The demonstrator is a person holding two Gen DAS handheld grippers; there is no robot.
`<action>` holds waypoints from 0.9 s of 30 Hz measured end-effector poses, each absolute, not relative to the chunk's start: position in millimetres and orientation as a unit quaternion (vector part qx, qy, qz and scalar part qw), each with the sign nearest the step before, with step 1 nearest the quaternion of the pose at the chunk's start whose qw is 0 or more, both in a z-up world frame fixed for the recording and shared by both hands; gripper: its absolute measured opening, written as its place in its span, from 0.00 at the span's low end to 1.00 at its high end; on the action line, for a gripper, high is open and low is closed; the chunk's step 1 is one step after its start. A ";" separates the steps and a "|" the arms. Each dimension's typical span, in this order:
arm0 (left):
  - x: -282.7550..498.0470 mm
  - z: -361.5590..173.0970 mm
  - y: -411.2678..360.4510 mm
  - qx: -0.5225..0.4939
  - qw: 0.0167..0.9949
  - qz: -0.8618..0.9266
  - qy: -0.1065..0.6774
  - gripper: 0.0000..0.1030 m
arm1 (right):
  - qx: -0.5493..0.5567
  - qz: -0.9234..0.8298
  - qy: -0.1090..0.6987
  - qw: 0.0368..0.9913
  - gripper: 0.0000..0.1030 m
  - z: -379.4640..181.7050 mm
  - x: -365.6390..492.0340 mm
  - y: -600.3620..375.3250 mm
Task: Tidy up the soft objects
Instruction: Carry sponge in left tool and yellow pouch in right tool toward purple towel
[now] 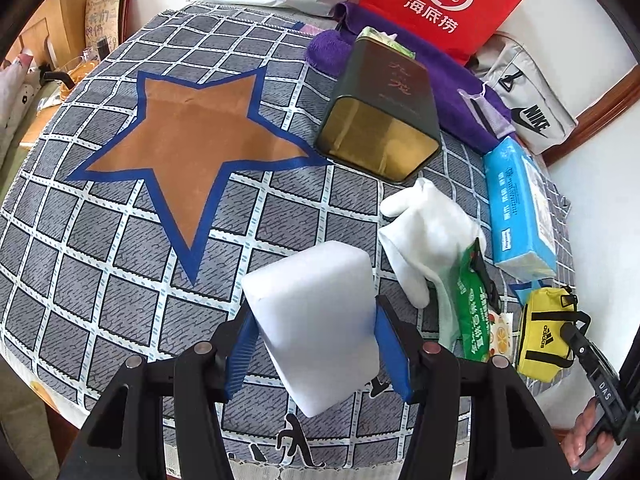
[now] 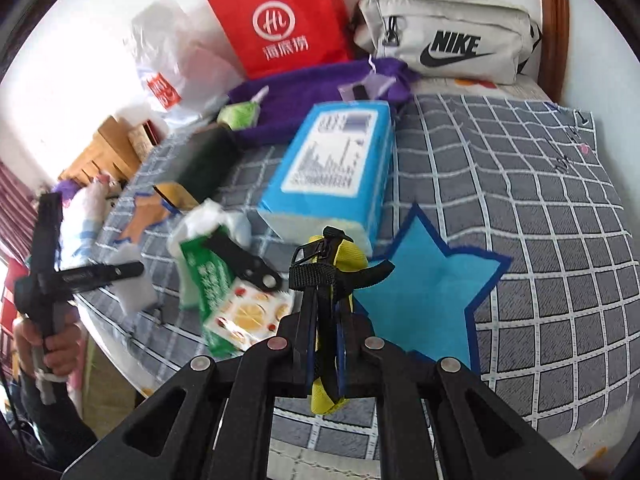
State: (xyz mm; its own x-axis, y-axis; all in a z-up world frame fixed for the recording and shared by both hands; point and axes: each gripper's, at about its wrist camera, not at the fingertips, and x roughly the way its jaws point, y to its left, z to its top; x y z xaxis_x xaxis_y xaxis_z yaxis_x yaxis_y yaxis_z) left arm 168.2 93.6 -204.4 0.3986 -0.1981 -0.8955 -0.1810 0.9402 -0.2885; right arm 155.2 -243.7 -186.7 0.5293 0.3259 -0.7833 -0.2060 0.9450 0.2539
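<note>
A white rectangular foam sponge block (image 1: 316, 328) sits tilted, clamped between the blue pads of the left hand-held gripper (image 1: 316, 344) above the grey checked bedspread (image 1: 120, 240). The right hand-held gripper (image 2: 326, 312) pinches a small yellow zippered pouch (image 2: 344, 258) over a blue star patch (image 2: 432, 292).

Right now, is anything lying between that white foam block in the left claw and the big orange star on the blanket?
Nothing visible does. The left claw holds the white foam block above bare checked blanket, with the orange star just beyond. The dark tin lies off to its right.
</note>
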 end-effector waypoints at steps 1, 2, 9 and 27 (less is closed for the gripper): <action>168.2 -204.9 93.4 -0.172 0.818 -0.004 0.549 0.54 | 0.061 0.152 0.462 0.872 0.11 -191.8 155.5 -241.8; 167.9 -204.7 92.9 -0.171 0.818 -0.004 0.550 0.55 | 0.058 0.153 0.463 0.871 0.13 -195.3 155.1 -241.3; 164.4 -201.9 84.1 -0.151 0.823 -0.012 0.547 0.50 | 0.056 0.160 0.459 0.872 0.11 -204.3 156.3 -238.9; 180.2 -146.4 73.9 -0.154 0.845 -0.037 0.511 0.50 | 0.062 0.196 0.409 0.889 0.08 -145.3 160.9 -225.6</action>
State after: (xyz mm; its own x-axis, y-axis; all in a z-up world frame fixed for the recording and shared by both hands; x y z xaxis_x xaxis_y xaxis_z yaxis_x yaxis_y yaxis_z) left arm 180.2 73.9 -146.4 0.4747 -0.2206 -0.8521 -0.0939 0.9499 -0.2982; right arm 160.9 -225.6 -145.3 0.5880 0.3991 -0.7035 -0.2973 0.9155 0.2710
